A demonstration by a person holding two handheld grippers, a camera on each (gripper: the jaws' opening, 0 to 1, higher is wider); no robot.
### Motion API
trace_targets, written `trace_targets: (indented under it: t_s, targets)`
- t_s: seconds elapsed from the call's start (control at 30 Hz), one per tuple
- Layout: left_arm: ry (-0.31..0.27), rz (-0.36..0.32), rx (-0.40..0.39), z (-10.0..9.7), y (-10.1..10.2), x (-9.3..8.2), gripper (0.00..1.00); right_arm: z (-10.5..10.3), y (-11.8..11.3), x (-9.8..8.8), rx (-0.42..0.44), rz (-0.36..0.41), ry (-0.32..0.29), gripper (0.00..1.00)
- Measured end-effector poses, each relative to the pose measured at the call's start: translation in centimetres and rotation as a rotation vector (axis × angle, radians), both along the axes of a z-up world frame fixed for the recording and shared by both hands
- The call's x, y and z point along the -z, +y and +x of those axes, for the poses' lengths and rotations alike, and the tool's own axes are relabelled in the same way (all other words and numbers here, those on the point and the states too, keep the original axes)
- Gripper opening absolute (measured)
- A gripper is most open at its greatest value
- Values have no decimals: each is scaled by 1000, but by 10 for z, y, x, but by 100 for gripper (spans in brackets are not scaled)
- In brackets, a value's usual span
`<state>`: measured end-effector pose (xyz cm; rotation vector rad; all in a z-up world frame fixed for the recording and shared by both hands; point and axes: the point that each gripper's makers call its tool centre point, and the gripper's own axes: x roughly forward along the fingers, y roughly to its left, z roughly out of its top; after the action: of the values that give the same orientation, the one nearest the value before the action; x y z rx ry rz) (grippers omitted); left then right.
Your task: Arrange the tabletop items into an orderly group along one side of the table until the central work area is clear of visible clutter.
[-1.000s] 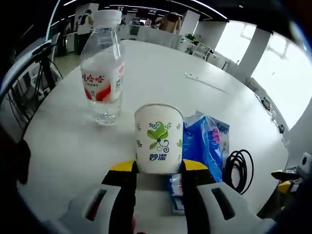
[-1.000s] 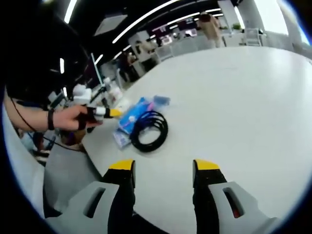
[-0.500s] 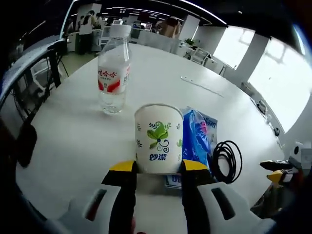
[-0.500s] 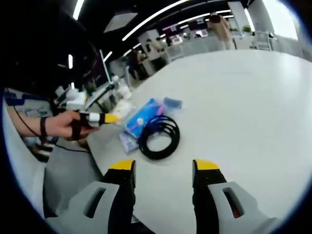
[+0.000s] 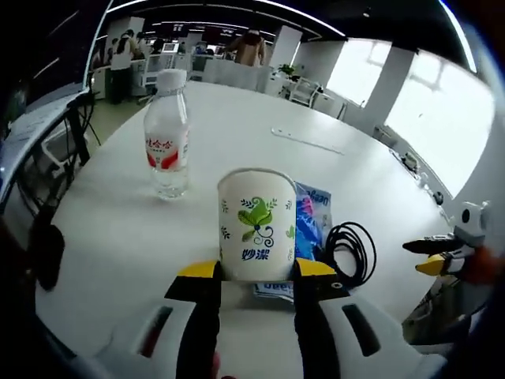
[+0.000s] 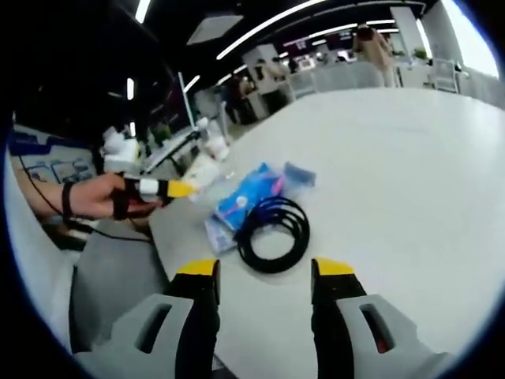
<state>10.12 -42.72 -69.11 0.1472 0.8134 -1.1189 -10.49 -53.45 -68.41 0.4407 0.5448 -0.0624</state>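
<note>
A white paper cup point(image 5: 256, 221) with a green leaf print stands upright between the jaws of my left gripper point(image 5: 256, 270), which is shut on it. Beyond it to the left stands a clear water bottle point(image 5: 167, 134) with a red label. A blue packet point(image 5: 310, 225) lies just right of the cup, and a black coiled cable point(image 5: 351, 253) lies beside that. My right gripper point(image 6: 265, 270) is open and holds nothing; the cable point(image 6: 274, 233) and the blue packet point(image 6: 248, 193) lie just ahead of it. In the right gripper view, a hand holds the left gripper point(image 6: 162, 188) at the left.
The round white table point(image 5: 237, 118) stretches far back, with a thin flat strip point(image 5: 308, 142) lying on it. Office chairs point(image 5: 47, 150) stand off the table's left edge. The right gripper point(image 5: 442, 257) reaches in at the right of the left gripper view.
The left gripper has drawn back with the cup, so the bottle looks smaller and farther. The right gripper has come closer to the cable and packet.
</note>
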Motion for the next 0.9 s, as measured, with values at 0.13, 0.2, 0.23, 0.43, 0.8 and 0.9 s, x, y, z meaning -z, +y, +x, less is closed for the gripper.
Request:
trace_targets:
  t_s: [0.13,0.2,0.23,0.43,0.8,0.9]
  targets:
    - [-16,-9,41,-8,-4,-7,34,9,2,-5,-21,-6,-8,44]
    - [-26,-12,63,-11,-7,-9,34,14,2,-8,-30,-10,-15,43]
    - [-29,-15,73,-12,-9,-11,34,17,2,-10,-33,-10,-19,43]
    - [-51,-37,161,-29,-21,-20,34,30,5,-22,-55,-8,-48,42]
    - [-137,11,407,-81,-27,-17,35,61,17,-49,-83,54,-146,39]
    - [-161,23,468,-96,-27,-16,35,68,19,-54,-83,86,-170,38]
